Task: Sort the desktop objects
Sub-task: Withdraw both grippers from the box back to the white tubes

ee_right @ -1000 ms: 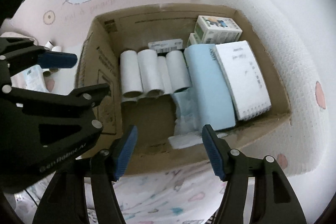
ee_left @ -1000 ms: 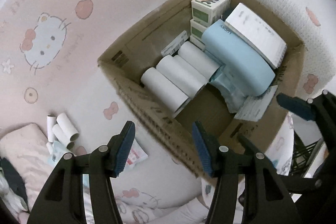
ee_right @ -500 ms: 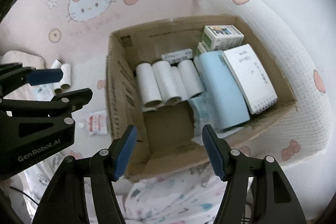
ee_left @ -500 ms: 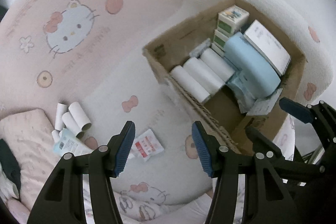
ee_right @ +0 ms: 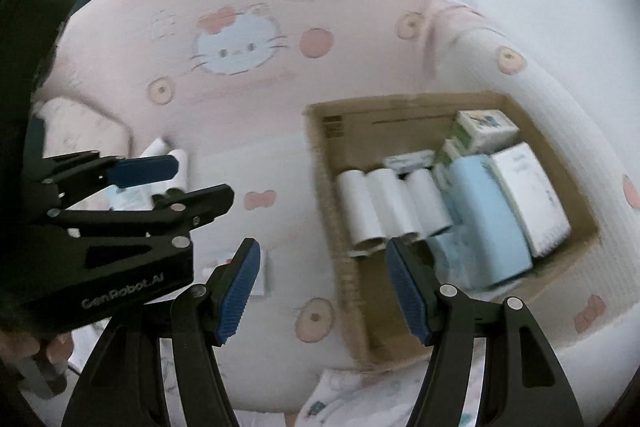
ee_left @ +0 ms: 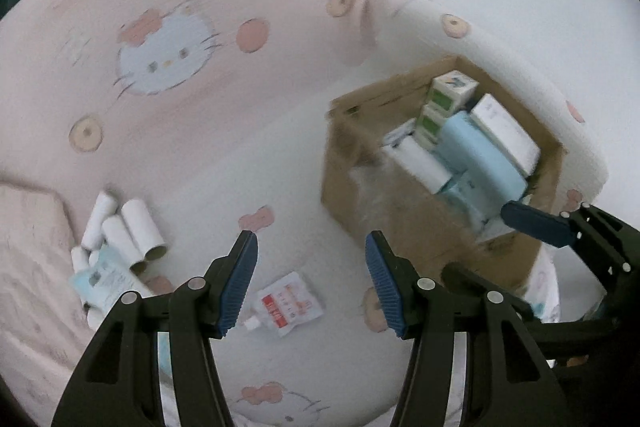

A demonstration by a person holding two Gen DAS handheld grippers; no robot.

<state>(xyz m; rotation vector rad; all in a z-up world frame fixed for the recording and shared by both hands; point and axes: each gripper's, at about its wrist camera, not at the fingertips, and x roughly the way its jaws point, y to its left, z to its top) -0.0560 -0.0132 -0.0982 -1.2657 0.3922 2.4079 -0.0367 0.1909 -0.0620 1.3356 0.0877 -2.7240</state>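
Note:
A cardboard box sits on the pink cushion, holding white rolls, a light blue pack, a white notebook and small green-and-white cartons. Loose white rolls and a blue-white packet lie at the left in the left wrist view. A small red-and-white pouch lies just past my left gripper, which is open and empty. My right gripper is open and empty above the cushion beside the box's near-left corner.
The soft pink seat has a raised padded back with cat-face prints and a white padded arm right of the box. A pale pillow lies at far left. A hand grips the left tool.
Both grippers have drawn back and swung left, away from the box. The box has slid to the right of each view, and the loose rolls and pouch have come into sight.

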